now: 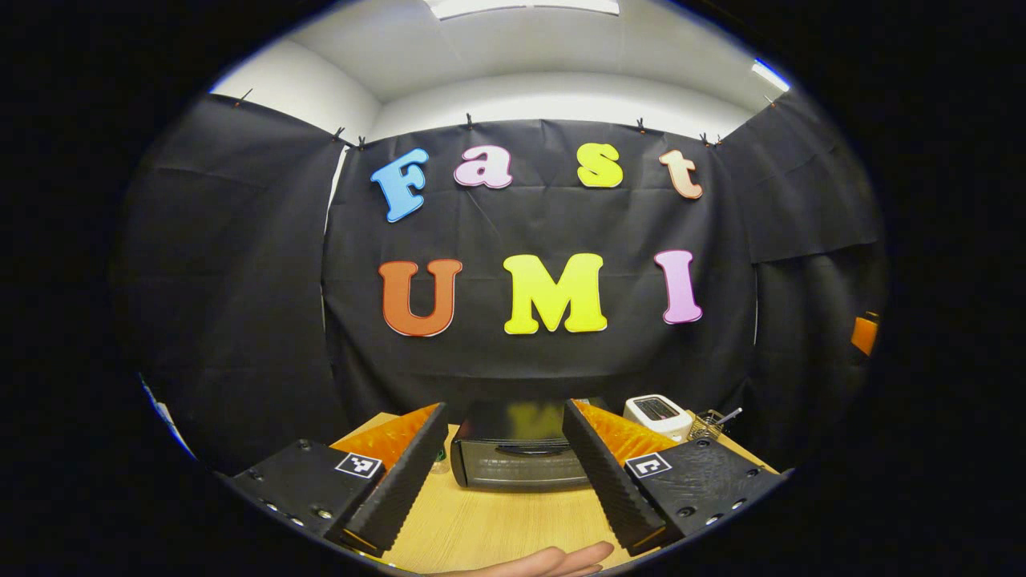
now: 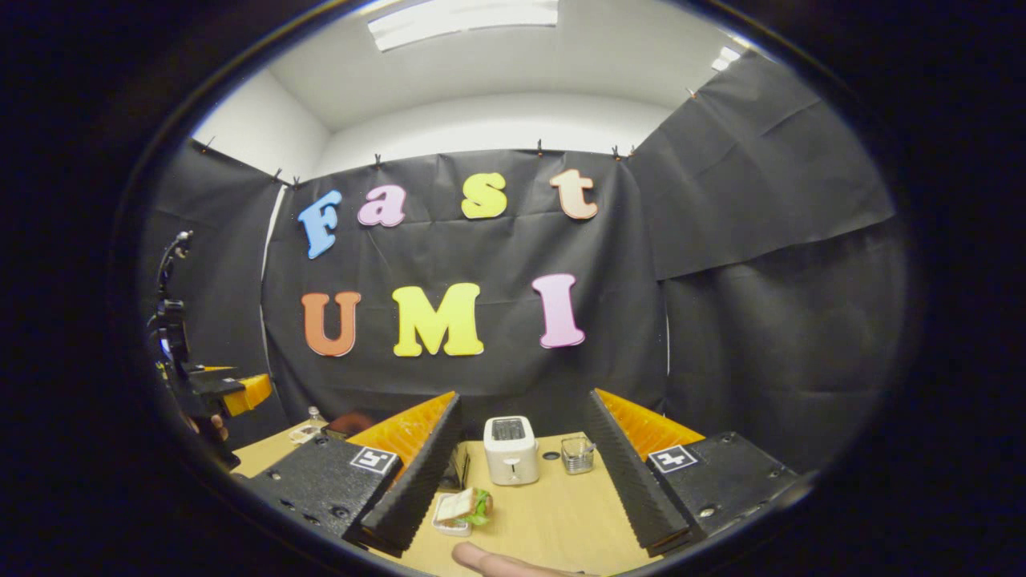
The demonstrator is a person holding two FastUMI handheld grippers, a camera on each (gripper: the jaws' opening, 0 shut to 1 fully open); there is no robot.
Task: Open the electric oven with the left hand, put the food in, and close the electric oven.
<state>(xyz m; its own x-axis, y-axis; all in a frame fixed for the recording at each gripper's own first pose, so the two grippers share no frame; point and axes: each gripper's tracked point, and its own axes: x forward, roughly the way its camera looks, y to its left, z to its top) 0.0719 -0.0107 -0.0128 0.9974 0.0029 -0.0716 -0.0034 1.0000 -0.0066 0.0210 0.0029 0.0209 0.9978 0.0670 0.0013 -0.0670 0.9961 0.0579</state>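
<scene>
Between your left gripper (image 1: 505, 473)'s fingers, which are standing wide apart and gripping nothing, the electric oven (image 1: 519, 457) is sitting at twelve o'clock on the wooden table (image 1: 497, 525), door closed. Your right gripper (image 2: 519, 473) is likewise gaping empty, with the sandwich (image 2: 462, 510) lying at seven o'clock by its left finger and a white toaster (image 2: 510, 450) standing beyond.
</scene>
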